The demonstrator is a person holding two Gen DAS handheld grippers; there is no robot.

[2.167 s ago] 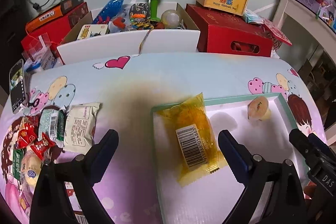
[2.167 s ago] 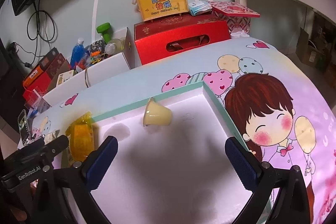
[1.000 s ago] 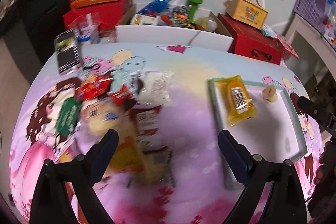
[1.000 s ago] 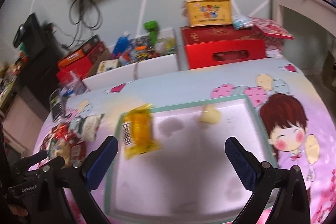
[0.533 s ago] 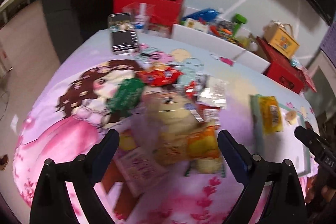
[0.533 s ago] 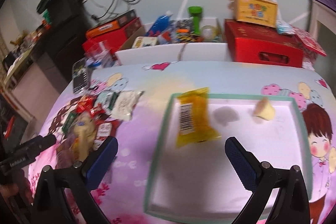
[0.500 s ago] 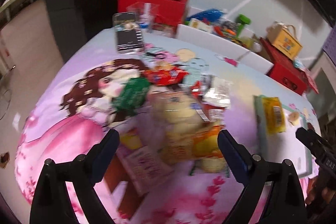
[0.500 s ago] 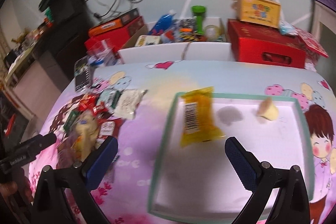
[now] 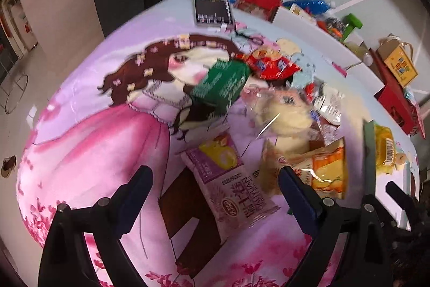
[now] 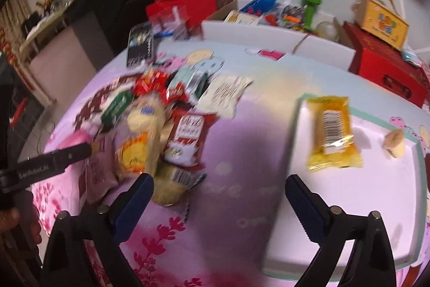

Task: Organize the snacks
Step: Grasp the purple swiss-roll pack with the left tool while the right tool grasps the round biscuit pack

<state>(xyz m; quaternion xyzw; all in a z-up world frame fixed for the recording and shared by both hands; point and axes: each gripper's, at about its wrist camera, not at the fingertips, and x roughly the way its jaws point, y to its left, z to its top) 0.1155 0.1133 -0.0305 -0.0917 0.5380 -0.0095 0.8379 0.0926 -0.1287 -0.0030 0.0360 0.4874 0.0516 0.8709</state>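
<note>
The surface (image 9: 88, 131), with its pink cartoon cloth, now fills the left wrist view, because the left gripper (image 9: 215, 187) has swung away from the tray (image 10: 362, 209) to the snack pile (image 9: 271, 112) just ahead of it, so I judge another pick is coming. Both grippers, the right gripper (image 10: 219, 191) too, are spread and empty. The tray, ahead and right of the right gripper, holds only a yellow packet (image 10: 332, 132) and a small jelly cup (image 10: 395, 143).

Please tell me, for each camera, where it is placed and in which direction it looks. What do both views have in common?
Left wrist: on the left gripper, looking down over the snack pile; its own open fingers show, and the right gripper at the right edge.
Right wrist: on the right gripper, facing the tablecloth between pile and white tray; its open fingers and the left gripper show.
Shared: yellow packet, green packet, phone.
</note>
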